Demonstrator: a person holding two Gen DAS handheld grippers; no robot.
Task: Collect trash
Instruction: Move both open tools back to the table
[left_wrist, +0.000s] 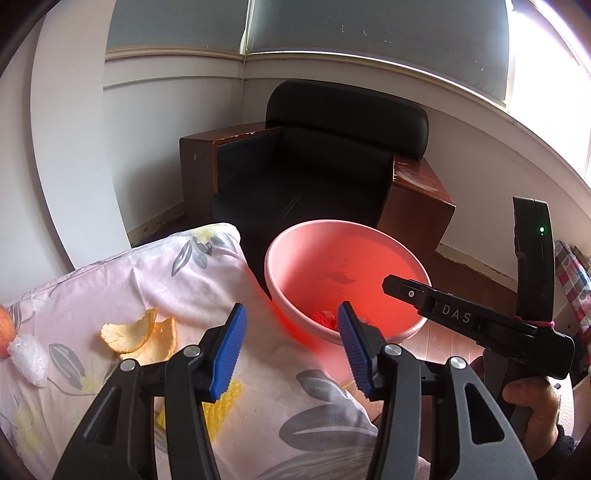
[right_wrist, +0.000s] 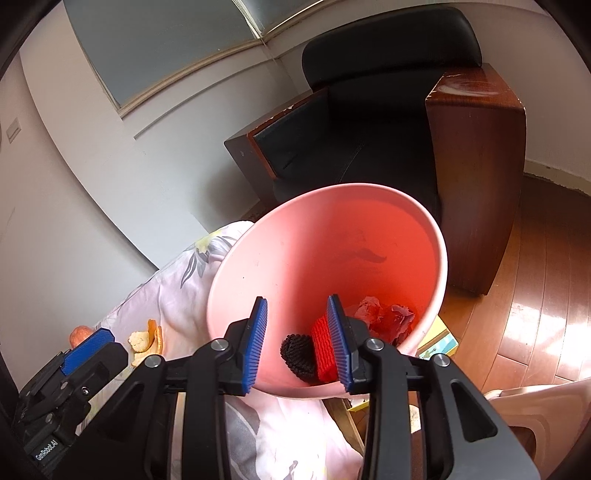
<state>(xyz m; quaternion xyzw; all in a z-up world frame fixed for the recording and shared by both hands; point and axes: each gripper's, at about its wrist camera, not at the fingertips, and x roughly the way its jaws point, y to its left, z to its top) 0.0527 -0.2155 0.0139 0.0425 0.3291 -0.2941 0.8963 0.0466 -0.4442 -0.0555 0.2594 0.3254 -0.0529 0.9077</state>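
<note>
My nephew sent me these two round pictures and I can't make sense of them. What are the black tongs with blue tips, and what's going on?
These are two hand-held tools, each with a camera looking along its claw. One picture is from the left claw, one from the right claw. Both are open and hold nothing. The right one hangs over a pink bin holding red and dark scraps. Orange peels lie on a flowered bedcover, not yet collected. A hand grips the right tool.

Peels (left_wrist: 138, 334) on bedding (left_wrist: 122, 280) — bin (left_wrist: 280, 243) right.
</note>
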